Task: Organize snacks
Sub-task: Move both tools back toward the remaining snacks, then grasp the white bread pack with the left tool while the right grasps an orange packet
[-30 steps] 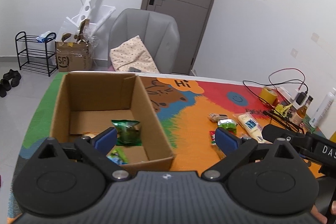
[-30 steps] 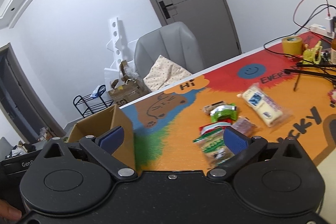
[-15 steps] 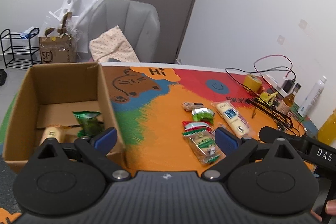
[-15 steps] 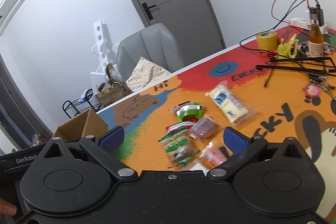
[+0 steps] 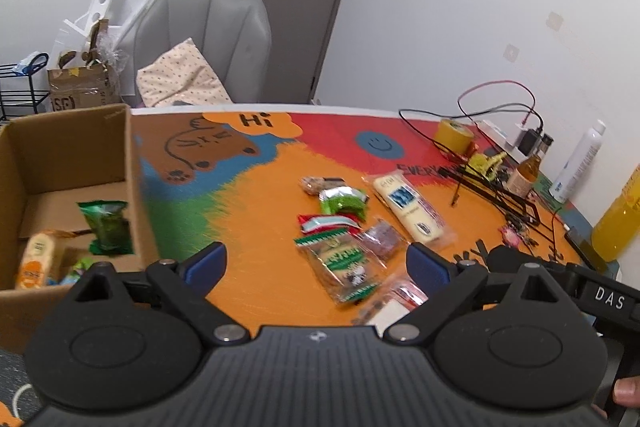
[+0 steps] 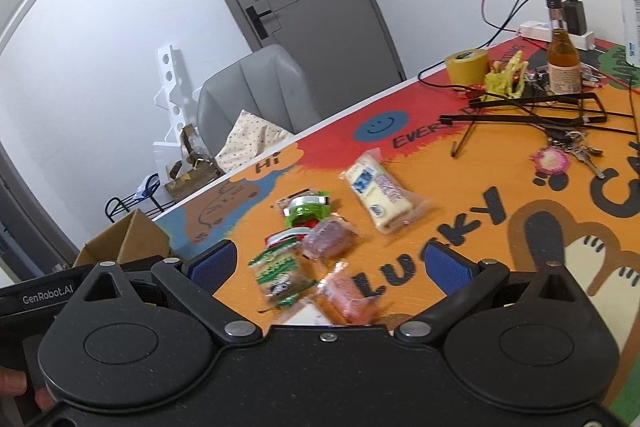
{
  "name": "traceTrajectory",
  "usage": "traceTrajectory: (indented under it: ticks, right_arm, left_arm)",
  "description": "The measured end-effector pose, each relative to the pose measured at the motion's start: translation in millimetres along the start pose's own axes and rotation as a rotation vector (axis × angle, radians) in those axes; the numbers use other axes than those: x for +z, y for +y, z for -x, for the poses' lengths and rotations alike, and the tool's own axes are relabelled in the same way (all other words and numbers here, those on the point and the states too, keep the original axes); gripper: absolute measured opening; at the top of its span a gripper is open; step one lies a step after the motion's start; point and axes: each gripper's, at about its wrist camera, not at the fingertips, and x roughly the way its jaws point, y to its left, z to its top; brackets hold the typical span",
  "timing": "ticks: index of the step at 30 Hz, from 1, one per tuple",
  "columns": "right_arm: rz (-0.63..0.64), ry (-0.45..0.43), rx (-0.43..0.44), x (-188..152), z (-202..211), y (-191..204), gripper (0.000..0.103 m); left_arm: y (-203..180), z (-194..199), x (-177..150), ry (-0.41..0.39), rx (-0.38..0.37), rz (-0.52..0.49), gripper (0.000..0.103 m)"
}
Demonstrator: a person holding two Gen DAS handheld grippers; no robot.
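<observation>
Several wrapped snacks lie in a loose pile on the colourful table mat: a green-and-brown packet [image 5: 342, 265] [image 6: 282, 273], a brown bar [image 5: 380, 241] [image 6: 330, 239], a long pale packet [image 5: 408, 209] [image 6: 380, 193], a green packet [image 5: 344, 199] [image 6: 308, 211] and an orange-red packet [image 6: 348, 301]. The cardboard box [image 5: 134, 163] at the left holds a green packet [image 5: 108, 225] and a yellow one [image 5: 36, 257]. My left gripper [image 5: 316, 263] hovers open just short of the pile. My right gripper [image 6: 332, 263] is open too, over the pile's near side, holding nothing.
Clutter at the table's far right: a yellow tape roll [image 6: 468, 65], a small brown bottle [image 6: 562, 61], black cables and a frame [image 6: 532, 111], keys [image 6: 576, 151], a white spray bottle [image 5: 578, 157], a yellow bottle [image 5: 618, 217]. A grey chair [image 5: 208, 39] stands behind the table.
Both grippers have swung right, away from the box and toward the snack pile, which now sits between the fingers in both views. Both stay open and hold nothing.
</observation>
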Motion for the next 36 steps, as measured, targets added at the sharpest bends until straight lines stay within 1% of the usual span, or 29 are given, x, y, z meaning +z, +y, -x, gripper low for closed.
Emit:
traceTrajectory:
  ticks: [4,6,8,11,13,15,18,24,32,34,36]
  right_arm:
    - [0.005,0.028,0.012,-3.5,0.2,-8.4,0.095]
    - [0.01,0.04,0.017,-6.4,-0.5,-10.7,0.089]
    - [0.011,0.054,0.019,-8.9,-2.5,-12.5,0.084]
    - [0.013,0.065,0.015,-11.9,-5.7,-15.9,0.079]
    - [0.008,0.076,0.019,-12.7,-8.7,-18.5,0.073]
    - [0.002,0.087,0.022,-14.0,-12.0,-21.5,0.065]
    - [-0.007,0.102,0.028,-16.3,-18.2,-26.0,0.058]
    - [-0.006,0.127,0.049,-19.4,-32.2,-28.6,0.056]
    - [0.026,0.152,0.056,-21.0,-53.8,-24.8,0.056]
    - [0.04,0.16,0.061,-22.2,-58.2,-22.4,0.051]
    - [0.039,0.184,0.05,-24.0,-64.5,-21.4,0.031]
  left_arm:
    - [-12.6,-8.7,-5.5,0.014,-0.018,-0.015,0.091]
    - [-16.0,-13.2,-8.0,0.025,-0.024,-0.012,0.086]
    - [-19.0,-17.6,-11.0,0.04,-0.033,-0.009,0.077]
    - [-23.1,-23.5,-16.4,0.066,-0.047,-0.008,0.069]
    - [-25.7,-27.4,-20.2,0.081,-0.053,-0.004,0.067]
    - [-28.6,-31.2,-24.3,0.092,-0.052,-0.002,0.067]
    - [-33.8,-37.9,-30.6,0.11,-0.05,-0.003,0.067]
    - [-38.8,-50.8,-39.1,0.142,-0.03,-0.006,0.067]
    - [-30.6,-62.3,-40.4,0.163,0.014,0.018,0.067]
    - [-29.0,-63.3,-40.8,0.167,0.026,0.02,0.067]
    - [-27.3,-64.1,-40.9,0.17,0.034,0.024,0.067]
